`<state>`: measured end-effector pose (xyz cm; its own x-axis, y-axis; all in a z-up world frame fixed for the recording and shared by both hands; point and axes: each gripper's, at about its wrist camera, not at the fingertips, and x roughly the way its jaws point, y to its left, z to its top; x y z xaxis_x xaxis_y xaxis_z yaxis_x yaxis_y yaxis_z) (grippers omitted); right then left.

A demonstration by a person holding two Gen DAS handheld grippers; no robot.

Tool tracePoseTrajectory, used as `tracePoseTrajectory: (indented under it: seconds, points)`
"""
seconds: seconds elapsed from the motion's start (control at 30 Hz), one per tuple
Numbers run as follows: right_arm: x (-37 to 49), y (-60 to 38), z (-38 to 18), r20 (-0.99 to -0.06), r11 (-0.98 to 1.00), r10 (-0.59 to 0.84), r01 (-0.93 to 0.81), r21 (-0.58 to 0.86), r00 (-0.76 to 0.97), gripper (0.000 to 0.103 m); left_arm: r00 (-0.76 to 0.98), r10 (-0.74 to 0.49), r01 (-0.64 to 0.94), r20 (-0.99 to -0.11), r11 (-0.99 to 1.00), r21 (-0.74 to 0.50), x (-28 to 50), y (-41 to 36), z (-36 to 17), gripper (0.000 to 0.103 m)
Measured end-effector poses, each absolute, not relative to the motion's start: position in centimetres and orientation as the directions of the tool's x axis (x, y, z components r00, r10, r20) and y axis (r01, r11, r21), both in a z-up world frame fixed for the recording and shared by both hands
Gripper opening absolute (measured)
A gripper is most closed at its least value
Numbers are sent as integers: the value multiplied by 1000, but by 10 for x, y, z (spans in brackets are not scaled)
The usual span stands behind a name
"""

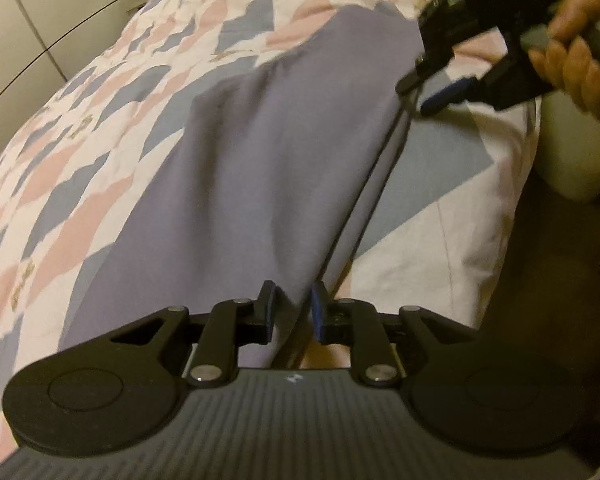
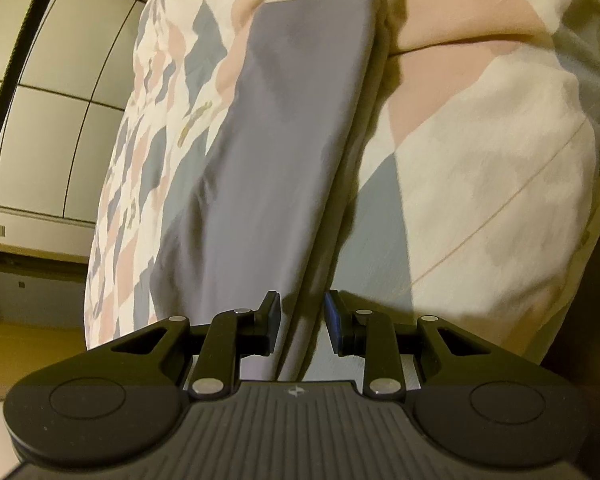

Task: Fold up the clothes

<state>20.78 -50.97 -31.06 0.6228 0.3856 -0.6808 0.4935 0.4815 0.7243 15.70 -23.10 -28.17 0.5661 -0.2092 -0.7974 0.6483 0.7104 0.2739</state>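
A long grey-lilac garment (image 1: 260, 168) lies folded lengthwise on the patchwork quilt (image 1: 80, 152), its straight doubled edge on the right. My left gripper (image 1: 294, 312) sits at the near end of that edge. The cloth runs between its jaws, which stand slightly apart and do not pinch it. A hand (image 1: 572, 60) holds my right gripper (image 1: 420, 96) at the far end of the same edge, blurred. In the right wrist view the right gripper (image 2: 302, 320) is open. The garment (image 2: 284, 140) has its edge between the jaws, and quilt (image 2: 480, 168) shows in the gap beside it.
Pale wardrobe doors (image 1: 16, 40) stand beyond the bed's far side and appear again as doors (image 2: 60, 100) in the right wrist view. The quilt's edge drops to dark floor (image 1: 540, 280) on the right. A pale rounded object (image 1: 572, 148) sits beside the bed edge.
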Motion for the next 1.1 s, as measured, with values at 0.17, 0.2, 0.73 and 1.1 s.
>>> tracePoseTrajectory:
  seconds: [0.17, 0.2, 0.73, 1.1]
  points:
    - [212, -522, -318, -673, 450, 379, 509, 734, 635, 30, 591, -181, 672, -786, 650, 356, 155, -238, -289, 18]
    - [215, -523, -319, -668, 447, 380, 506, 738, 639, 30, 598, -177, 673, -782, 640, 370, 154, -239, -290, 18]
    - [225, -527, -299, -655, 555, 359, 412, 723, 665, 5, 643, -250, 706, -724, 561, 434, 139, -239, -292, 1]
    - [208, -512, -271, -608, 638, 297, 321, 700, 736, 3, 662, -268, 673, -700, 624, 397, 134, -230, -285, 1]
